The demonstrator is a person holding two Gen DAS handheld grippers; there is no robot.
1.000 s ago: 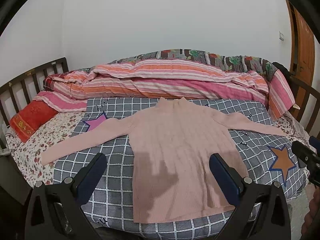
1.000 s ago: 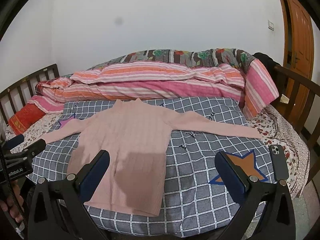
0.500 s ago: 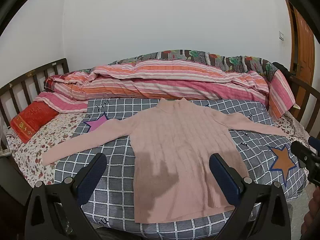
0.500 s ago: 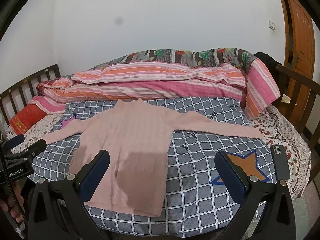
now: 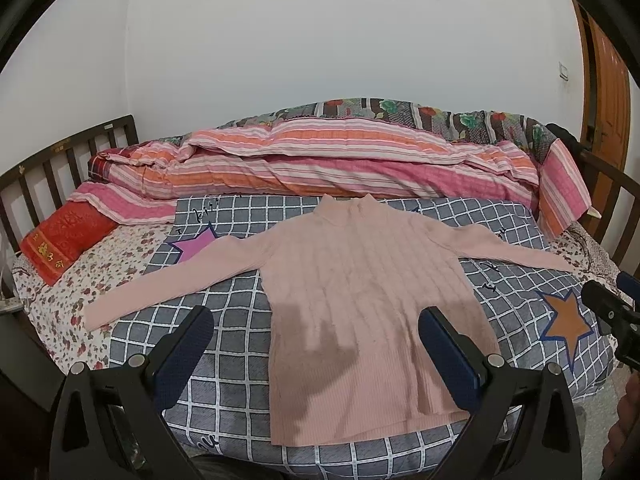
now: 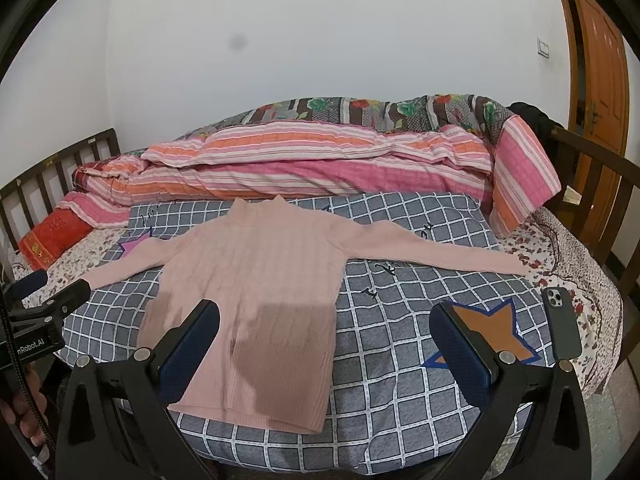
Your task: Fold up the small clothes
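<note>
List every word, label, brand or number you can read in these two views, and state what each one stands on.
"nRobot.AI": white print on the left claw's black body, cut off at the frame edge.
Gold characters on the red pillow: too blurred to read.
Black script marks on the checked blanket: not legible.

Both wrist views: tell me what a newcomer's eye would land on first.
The pink sweater grabs attention first, spread flat with both sleeves out on the grey checked blanket in the middle of the bed. Behind it, a rolled pink and orange striped quilt lies along the wall. Both the left gripper and right gripper are open, above the near edge.
</note>
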